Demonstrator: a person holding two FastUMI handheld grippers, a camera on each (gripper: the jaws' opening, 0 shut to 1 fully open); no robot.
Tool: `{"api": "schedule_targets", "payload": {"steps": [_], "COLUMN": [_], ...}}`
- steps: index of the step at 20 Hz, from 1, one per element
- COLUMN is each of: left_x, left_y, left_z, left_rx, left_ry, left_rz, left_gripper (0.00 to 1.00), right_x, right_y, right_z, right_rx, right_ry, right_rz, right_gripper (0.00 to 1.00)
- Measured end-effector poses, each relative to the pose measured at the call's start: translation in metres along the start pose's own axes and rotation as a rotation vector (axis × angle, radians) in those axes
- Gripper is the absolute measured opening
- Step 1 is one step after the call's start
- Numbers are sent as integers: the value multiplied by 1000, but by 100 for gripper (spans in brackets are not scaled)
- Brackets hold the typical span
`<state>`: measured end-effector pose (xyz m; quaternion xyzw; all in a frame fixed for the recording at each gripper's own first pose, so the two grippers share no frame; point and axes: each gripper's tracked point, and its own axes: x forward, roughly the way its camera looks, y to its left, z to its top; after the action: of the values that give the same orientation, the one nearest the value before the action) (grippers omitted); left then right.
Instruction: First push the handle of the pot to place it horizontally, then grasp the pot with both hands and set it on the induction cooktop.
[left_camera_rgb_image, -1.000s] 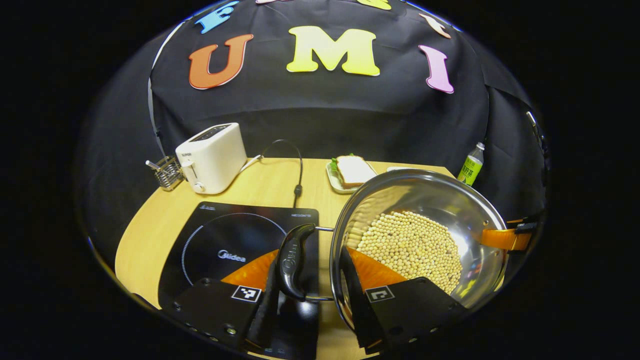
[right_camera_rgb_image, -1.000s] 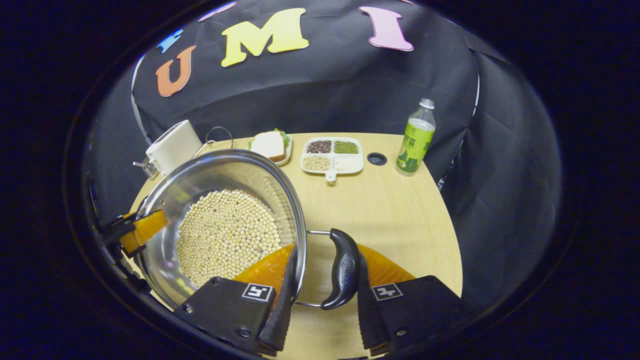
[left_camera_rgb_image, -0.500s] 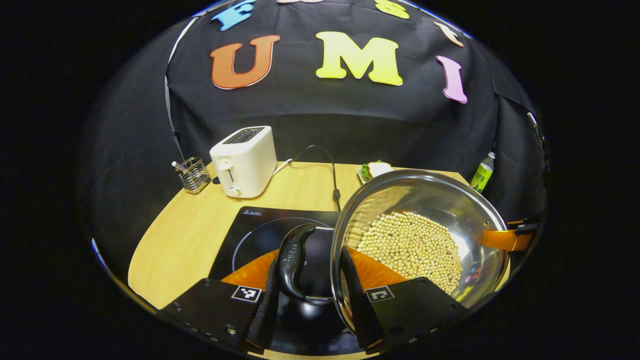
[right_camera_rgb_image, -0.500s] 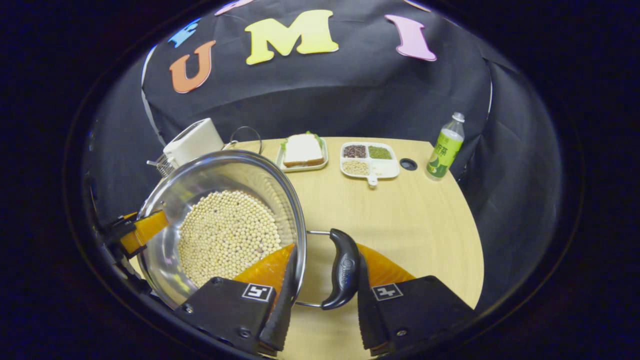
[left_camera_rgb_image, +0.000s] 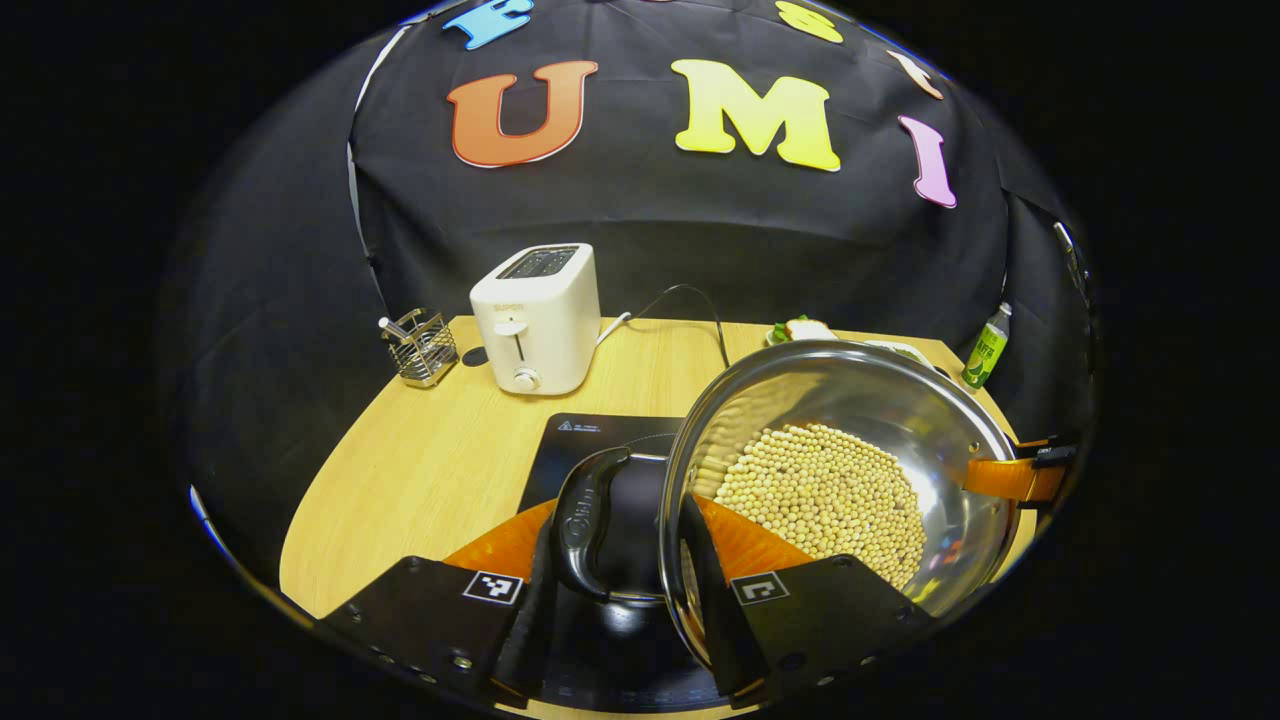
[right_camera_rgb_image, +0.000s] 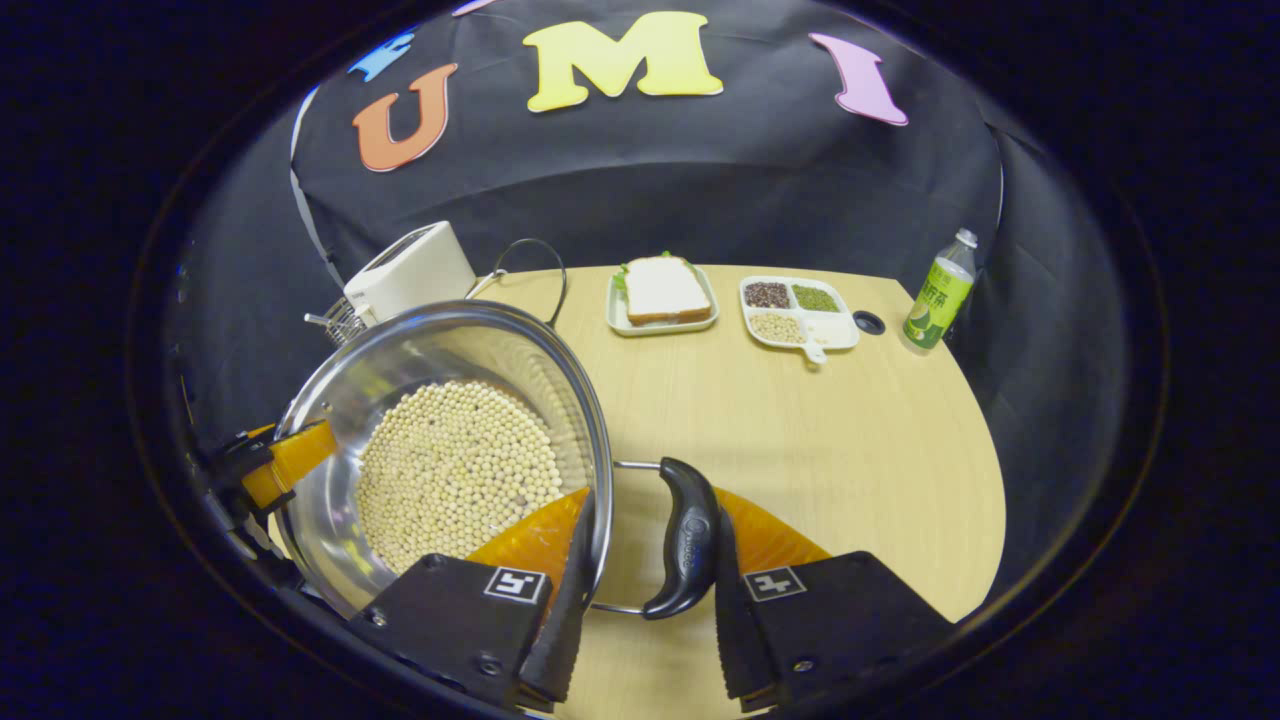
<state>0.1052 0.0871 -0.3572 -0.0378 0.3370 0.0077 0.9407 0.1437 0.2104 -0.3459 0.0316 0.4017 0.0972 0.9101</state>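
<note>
A steel pot (left_camera_rgb_image: 880, 400) holding pale beans hangs above the table, with a gripper on each side. My left gripper (left_camera_rgb_image: 620, 545) is shut on the pot's left side: one finger presses the black side handle (left_camera_rgb_image: 585, 515) and the other is inside the rim. My right gripper (right_camera_rgb_image: 650, 548) clamps the opposite black handle (right_camera_rgb_image: 687, 535) and the pot (right_camera_rgb_image: 400, 350) wall the same way. The black induction cooktop (left_camera_rgb_image: 590, 440) lies on the table beneath the left handle and the pot's near side. Both handles lie level. The other gripper shows across the pot in each view.
A white toaster (left_camera_rgb_image: 537, 318) with its cord and a wire utensil holder (left_camera_rgb_image: 420, 347) stand behind the cooktop. A sandwich plate (right_camera_rgb_image: 660, 295), a divided tray of grains (right_camera_rgb_image: 800, 315) and a green bottle (right_camera_rgb_image: 937, 293) sit along the table's far edge.
Both grippers have carried the pot leftward over the table. The cooktop has slid under the pot, and the toaster and far dishes have shifted right in both views. Both grips are unchanged.
</note>
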Motion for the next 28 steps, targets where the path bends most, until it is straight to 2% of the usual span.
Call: {"api": "schedule_targets", "payload": {"steps": [14, 23, 28], "left_x": [39, 52, 53], "left_y": [59, 68, 68], "left_z": [-7, -12, -13], "left_rx": [1, 0, 4], "left_ry": [41, 50, 37], "left_rz": [6, -24, -41], "left_gripper": [60, 61, 63], "right_x": [40, 47, 49], "right_y": [62, 72, 70], "right_z": [-3, -6, -5], "right_rx": [17, 12, 15], "right_ry": [49, 50, 42], "right_rz": [-14, -51, -47], "right_gripper": [55, 55, 60]}}
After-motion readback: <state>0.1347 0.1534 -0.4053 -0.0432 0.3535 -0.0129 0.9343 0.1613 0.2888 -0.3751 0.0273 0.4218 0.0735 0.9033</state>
